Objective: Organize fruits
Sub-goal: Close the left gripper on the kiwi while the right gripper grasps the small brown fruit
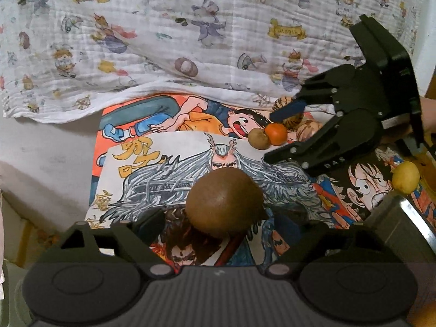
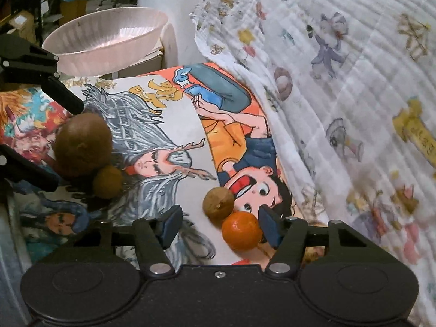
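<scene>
Nearest, the left hand-held gripper point(image 1: 209, 226) has its jaws spread wide around a big brown kiwi point(image 1: 224, 203) lying on cartoon posters point(image 1: 152, 158). Farther on, the right hand-held gripper point(image 2: 218, 224) is released, an orange point(image 2: 241, 230) between its pads, touching a small kiwi point(image 2: 218, 204).

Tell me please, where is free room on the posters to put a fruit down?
Free: the white poster area between the big kiwi and the orange, and the grey surface left of the posters. Crowded: around the orange and small kiwi, beside the right gripper.
</scene>
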`<state>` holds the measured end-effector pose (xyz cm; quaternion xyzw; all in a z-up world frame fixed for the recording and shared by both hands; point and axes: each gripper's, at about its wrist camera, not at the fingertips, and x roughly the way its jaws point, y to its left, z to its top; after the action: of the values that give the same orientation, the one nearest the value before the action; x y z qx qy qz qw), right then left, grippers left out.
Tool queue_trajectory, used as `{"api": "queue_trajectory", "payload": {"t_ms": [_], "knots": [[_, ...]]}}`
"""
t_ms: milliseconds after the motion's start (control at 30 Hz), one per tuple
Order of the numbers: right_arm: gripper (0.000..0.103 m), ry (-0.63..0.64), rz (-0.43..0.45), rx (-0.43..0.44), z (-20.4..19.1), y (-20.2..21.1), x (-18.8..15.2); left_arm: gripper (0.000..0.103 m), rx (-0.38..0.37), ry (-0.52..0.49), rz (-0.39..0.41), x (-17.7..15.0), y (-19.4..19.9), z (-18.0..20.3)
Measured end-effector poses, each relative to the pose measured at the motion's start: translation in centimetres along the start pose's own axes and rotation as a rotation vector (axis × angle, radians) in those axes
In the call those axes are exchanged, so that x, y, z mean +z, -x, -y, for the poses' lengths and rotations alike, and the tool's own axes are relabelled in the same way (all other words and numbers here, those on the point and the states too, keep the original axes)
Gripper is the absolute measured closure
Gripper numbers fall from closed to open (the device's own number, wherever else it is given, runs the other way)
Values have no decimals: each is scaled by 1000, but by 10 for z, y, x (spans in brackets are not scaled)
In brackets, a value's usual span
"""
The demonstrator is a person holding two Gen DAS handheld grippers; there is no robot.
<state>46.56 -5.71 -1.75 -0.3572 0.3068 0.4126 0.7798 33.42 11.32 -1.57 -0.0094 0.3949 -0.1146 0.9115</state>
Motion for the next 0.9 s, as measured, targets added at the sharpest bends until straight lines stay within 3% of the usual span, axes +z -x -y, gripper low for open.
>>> {"api": "queue_trajectory", "payload": {"t_ms": [200,500,900], "knots": [[53,49,14,2,2,-5,5,21,-25,12,-1,0,-7,-4],[61,145,-11,11,-8,-8,10,33,-51,14,-8,2,-16,-4],[74,132,-35,30,-8,-11,13,35,-48,20,-6,1,-17,-3]]}}
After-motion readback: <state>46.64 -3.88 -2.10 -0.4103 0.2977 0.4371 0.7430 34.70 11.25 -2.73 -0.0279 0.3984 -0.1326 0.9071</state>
